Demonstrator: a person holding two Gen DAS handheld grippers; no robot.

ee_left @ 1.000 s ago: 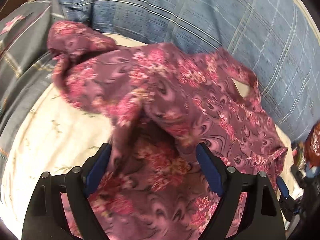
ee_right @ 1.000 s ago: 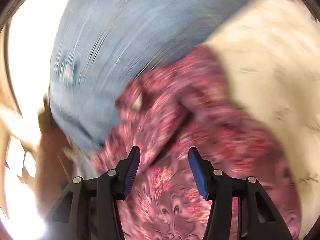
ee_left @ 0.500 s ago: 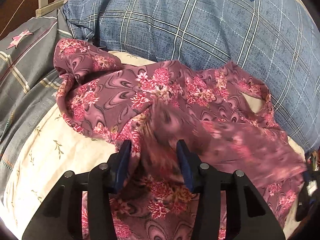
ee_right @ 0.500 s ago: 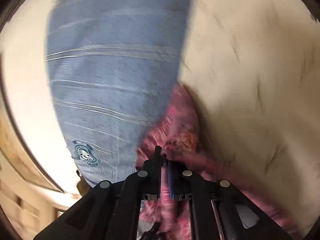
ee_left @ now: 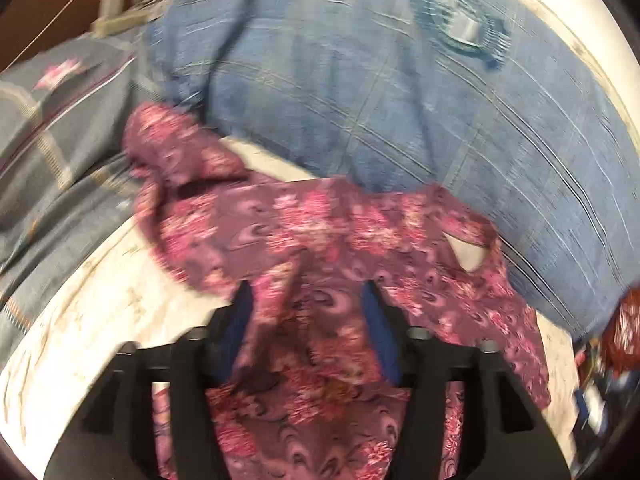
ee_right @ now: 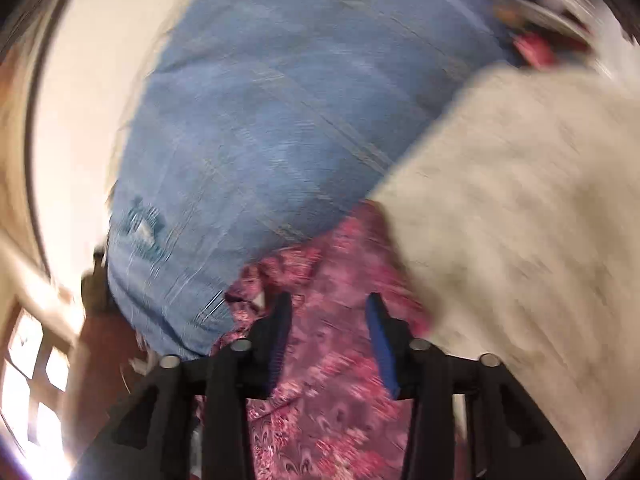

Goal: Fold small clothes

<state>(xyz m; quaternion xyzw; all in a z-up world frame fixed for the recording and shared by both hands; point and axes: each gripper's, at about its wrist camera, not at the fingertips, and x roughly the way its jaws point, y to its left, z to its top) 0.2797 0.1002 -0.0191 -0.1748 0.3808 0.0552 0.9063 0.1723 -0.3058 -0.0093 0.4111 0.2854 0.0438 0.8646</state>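
Two hand-held grippers are seen, each built of matte black plastic. On the left gripper, blue pads line the fingers' inner faces, with round silver screw heads at 9 and 3 o'clock. The right gripper is made alike, with a ribbed blue pad.

left tool jaws reopening, right tool likewise

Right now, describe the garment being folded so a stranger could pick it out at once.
Find the big blue plaid pillow at the head of the bed. Against its lower edge, on the cream sheet, lies a crumpled purple garment that runs down between the left tongs. It is the only cloth with pink flowers on purple swirls; its neighbours are plaid or pale.
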